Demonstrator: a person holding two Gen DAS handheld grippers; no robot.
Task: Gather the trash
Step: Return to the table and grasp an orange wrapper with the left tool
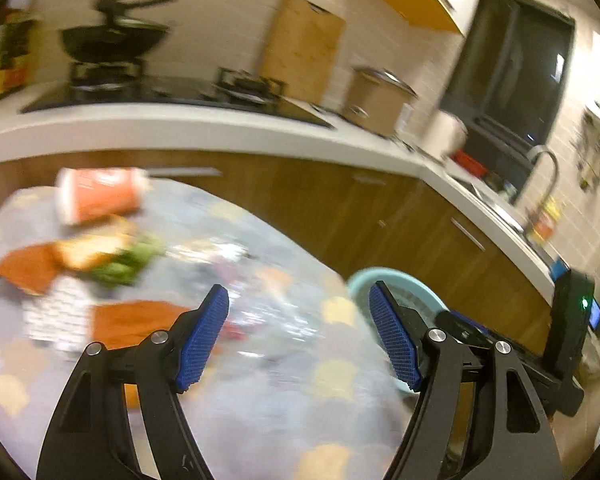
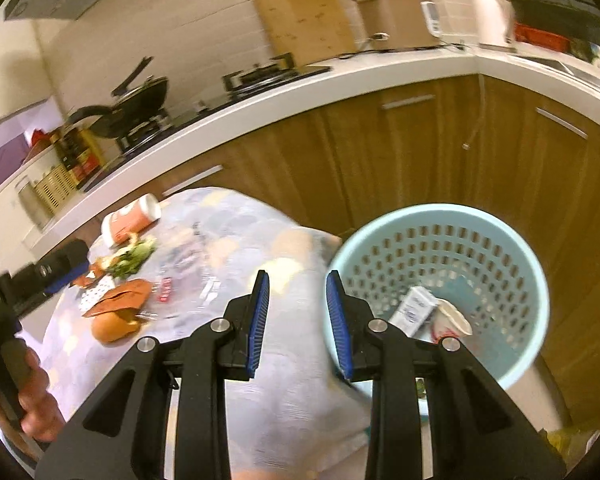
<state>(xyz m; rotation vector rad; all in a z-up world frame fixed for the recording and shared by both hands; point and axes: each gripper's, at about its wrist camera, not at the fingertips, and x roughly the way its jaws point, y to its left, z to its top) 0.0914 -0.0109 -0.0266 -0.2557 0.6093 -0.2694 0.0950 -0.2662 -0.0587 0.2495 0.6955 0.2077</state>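
Right wrist view: one pale blue perforated waste basket (image 2: 444, 216) stands on the floor at the right, just beside the table (image 2: 284, 400) and in front of the wooden cabinets (image 2: 420, 152). Two pieces of trash lie in its bottom: a small white carton (image 2: 414, 310) and a crumpled white cup (image 2: 454, 318), touching each other. The right gripper (image 2: 298, 326) hangs over the table's near right edge, its jaws set narrow with nothing between the blue pads. On the far left of the patterned tablecloth lie one orange paper cup (image 2: 130, 220) on its side, one clump of green lettuce (image 2: 134, 256), one bun (image 2: 110, 328) and one orange wrapper (image 2: 122, 300); smaller scraps around them are too blurred to count. A hand (image 2: 32, 404) at the left edge grips a black handle, cut off by the frame.

In the left wrist view the left gripper (image 1: 300, 340) is spread wide and empty above the table, and the whole picture is smeared. Only a sliver of the basket's rim shows behind its right finger. On the counter (image 2: 340, 76) beyond stand one wok (image 1: 112, 42) on the hob, one cutting board (image 2: 304, 16) against the tiles and one lidded pot (image 2: 396, 14).
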